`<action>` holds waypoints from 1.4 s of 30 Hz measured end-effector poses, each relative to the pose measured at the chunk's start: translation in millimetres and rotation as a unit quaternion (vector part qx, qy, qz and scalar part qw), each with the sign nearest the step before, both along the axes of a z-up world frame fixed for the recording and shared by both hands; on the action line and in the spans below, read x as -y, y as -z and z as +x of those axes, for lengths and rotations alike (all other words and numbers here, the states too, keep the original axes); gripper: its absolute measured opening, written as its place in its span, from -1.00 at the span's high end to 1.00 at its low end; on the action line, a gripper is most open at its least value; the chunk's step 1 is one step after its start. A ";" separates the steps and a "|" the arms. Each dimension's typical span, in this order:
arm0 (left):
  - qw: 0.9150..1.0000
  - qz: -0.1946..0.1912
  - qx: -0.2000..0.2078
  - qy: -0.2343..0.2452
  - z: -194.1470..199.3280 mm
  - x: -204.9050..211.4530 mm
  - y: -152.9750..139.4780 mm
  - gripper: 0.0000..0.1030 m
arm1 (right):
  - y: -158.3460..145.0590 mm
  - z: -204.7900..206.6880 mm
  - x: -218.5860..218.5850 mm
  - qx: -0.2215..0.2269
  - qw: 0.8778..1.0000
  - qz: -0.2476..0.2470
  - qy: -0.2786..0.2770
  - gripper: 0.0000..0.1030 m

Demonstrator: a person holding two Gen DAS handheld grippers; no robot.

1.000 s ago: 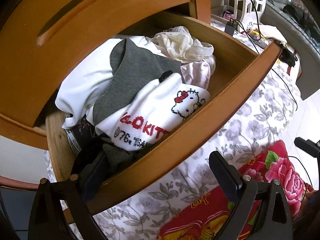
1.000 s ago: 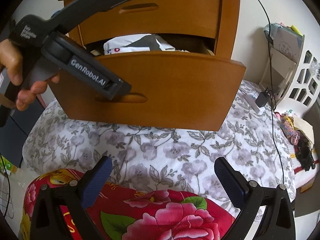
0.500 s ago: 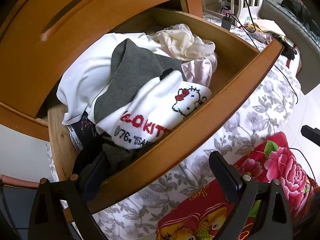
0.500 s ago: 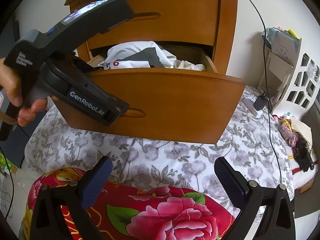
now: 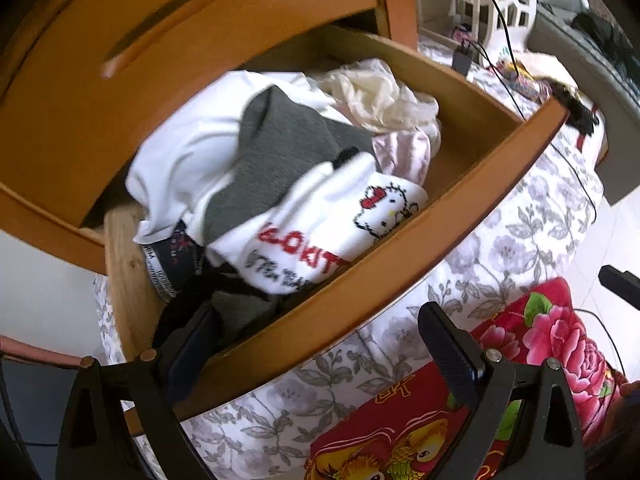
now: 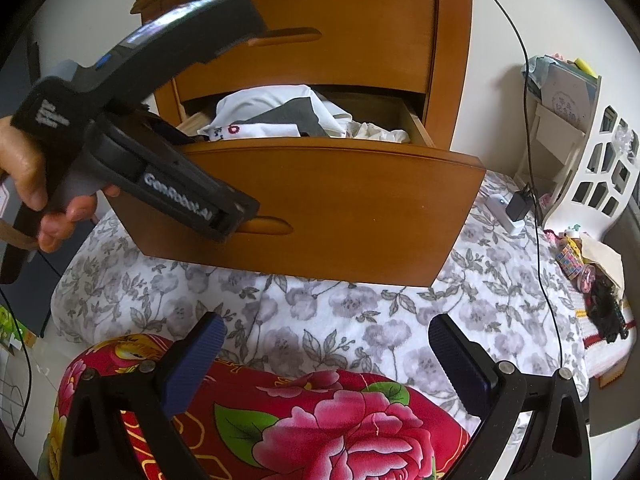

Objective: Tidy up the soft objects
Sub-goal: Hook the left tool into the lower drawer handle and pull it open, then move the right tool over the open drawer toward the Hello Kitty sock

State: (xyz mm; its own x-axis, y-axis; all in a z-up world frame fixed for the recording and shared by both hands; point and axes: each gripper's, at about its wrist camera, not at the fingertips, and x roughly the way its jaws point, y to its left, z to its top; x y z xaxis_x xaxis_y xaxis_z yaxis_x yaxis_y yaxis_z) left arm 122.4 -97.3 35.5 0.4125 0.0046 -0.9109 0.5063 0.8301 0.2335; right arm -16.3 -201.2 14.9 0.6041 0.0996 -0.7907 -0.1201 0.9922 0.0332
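Observation:
A wooden drawer [image 5: 400, 272] stands pulled open, stuffed with soft clothes. On top lies a white sock with red lettering and a cat figure [image 5: 320, 236], over a grey garment [image 5: 288, 148] and a white garment [image 5: 188, 152]. Cream fabric [image 5: 376, 92] and pink striped cloth [image 5: 404, 152] sit at the back, dark items [image 5: 224, 300] in the near corner. My left gripper [image 5: 320, 356] is open, one finger inside the drawer, the other outside its front board. My right gripper [image 6: 328, 360] is open and empty above a red floral cloth [image 6: 320, 420].
A hand [image 6: 24, 176] holds the left gripper's black body [image 6: 172, 188] before the drawer front [image 6: 340, 208]. The upper drawer [image 6: 320, 40] is shut. A grey-flowered sheet [image 6: 360, 312] covers the bed. A charger with cable [image 6: 520, 204], a white shelf [image 6: 600, 176] and clutter [image 6: 592, 272] sit right.
The right gripper has risen, so more of the drawer's contents show in its view. The left gripper has drifted slightly along the drawer front. Both stay open.

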 end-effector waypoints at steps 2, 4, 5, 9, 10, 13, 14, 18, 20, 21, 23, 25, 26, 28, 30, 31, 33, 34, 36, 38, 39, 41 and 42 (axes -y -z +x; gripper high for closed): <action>1.000 0.007 0.024 -0.003 -6.3 -4.0 -11.7 -0.90 | -0.7 -0.5 0.3 0.001 1.000 -0.001 0.002 -1.00; 0.998 -0.002 0.056 -0.004 -16.7 -8.7 -28.6 -0.90 | -2.7 -1.4 0.0 0.004 1.000 -0.003 0.003 -1.00; 0.998 -0.011 0.067 -0.006 -21.2 -11.0 -36.5 -0.90 | -3.7 -1.6 -0.2 0.005 1.000 -0.004 0.003 -1.00; 0.989 -0.056 0.130 -0.028 -47.2 -23.1 -74.5 -0.91 | -8.0 -3.0 -1.8 0.009 1.000 -0.006 0.003 -1.00; 0.987 -0.063 0.146 -0.032 -52.1 -25.6 -83.3 -0.91 | -9.1 -3.5 -2.4 0.010 1.000 -0.008 0.002 -1.00; 0.978 -0.075 0.189 -0.051 -63.9 -31.7 -108.7 -0.91 | -12.8 -5.4 -3.6 0.013 1.000 -0.010 0.002 -1.00; 0.975 -0.078 0.201 -0.060 -66.2 -33.6 -116.4 -0.90 | -14.4 -6.3 -4.2 0.015 1.000 -0.012 0.002 -1.00; 0.954 -0.126 0.250 -0.104 -81.6 -48.4 -146.9 -0.91 | -18.8 -7.6 -6.0 0.016 1.000 -0.016 0.000 -1.00; 0.944 -0.150 0.264 -0.129 -90.4 -57.1 -151.5 -0.90 | -20.9 -8.4 -6.5 0.018 1.000 -0.018 0.000 -1.00; 0.941 -0.158 0.267 -0.139 -93.6 -60.6 -150.9 -0.91 | -22.0 -9.0 -6.3 0.019 1.000 -0.019 0.000 -1.00; 0.934 -0.174 0.267 -0.164 -99.3 -68.3 -142.7 -0.91 | -24.7 -10.0 -4.5 0.023 1.000 -0.018 0.003 -1.00; 0.929 -0.183 0.263 -0.186 -103.4 -74.8 -133.7 -0.91 | -29.5 -10.1 -0.4 0.029 0.999 -0.014 0.011 -1.00; 0.927 -0.183 0.257 -0.203 -102.9 -78.8 -127.9 -0.91 | -32.0 -10.1 1.4 0.033 0.999 -0.013 0.014 -1.00; 0.925 -0.182 0.249 -0.221 -101.4 -84.3 -119.7 -0.91 | -39.2 -7.8 5.7 0.039 0.999 -0.014 0.019 -1.00; 0.921 -0.187 0.243 -0.238 -100.8 -89.6 -109.9 -0.91 | -47.2 -3.5 9.2 0.046 0.999 -0.016 0.023 -1.00; 0.920 -0.189 0.241 -0.243 -100.7 -91.5 -106.3 -0.91 | -52.9 -0.6 11.4 0.052 0.998 -0.017 0.027 -1.00; 0.919 -0.192 0.236 -0.250 -100.1 -93.7 -95.5 -0.91 | -64.2 5.2 15.4 0.066 0.997 -0.016 0.033 -1.00; 0.919 -0.191 0.234 -0.255 -99.8 -95.0 -91.2 -0.91 | -68.6 8.0 16.9 0.071 0.997 -0.014 0.035 -1.00; 0.917 -0.188 0.233 -0.263 -101.0 -97.8 -83.8 -0.91 | -79.1 16.5 18.6 0.079 0.996 -0.012 0.035 -1.00; 0.913 -0.194 0.235 -0.270 -101.8 -102.5 -80.5 -0.91 | -88.4 25.1 18.2 0.087 0.996 -0.015 0.031 -1.00; 0.911 -0.199 0.236 -0.274 -102.2 -105.3 -79.2 -0.91 | -92.0 28.5 17.4 0.090 0.995 -0.017 0.028 -1.00; 0.906 -0.211 0.236 -0.281 -101.6 -111.0 -76.3 -0.91 | -98.1 36.3 15.5 0.095 0.995 -0.020 0.022 -1.00; 0.904 -0.213 0.237 -0.284 -101.6 -113.4 -74.8 -0.91 | -100.9 41.1 14.8 0.097 0.995 -0.020 0.018 -1.00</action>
State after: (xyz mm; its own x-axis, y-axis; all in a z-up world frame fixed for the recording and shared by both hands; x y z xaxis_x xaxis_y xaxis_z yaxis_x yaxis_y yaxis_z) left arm 20.9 16.1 110.3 0.7979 0.0284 -0.6022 -0.1031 0.9906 -0.0898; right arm 24.8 -216.0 115.8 0.7479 0.0461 -0.6622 -0.0853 0.9960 -0.0270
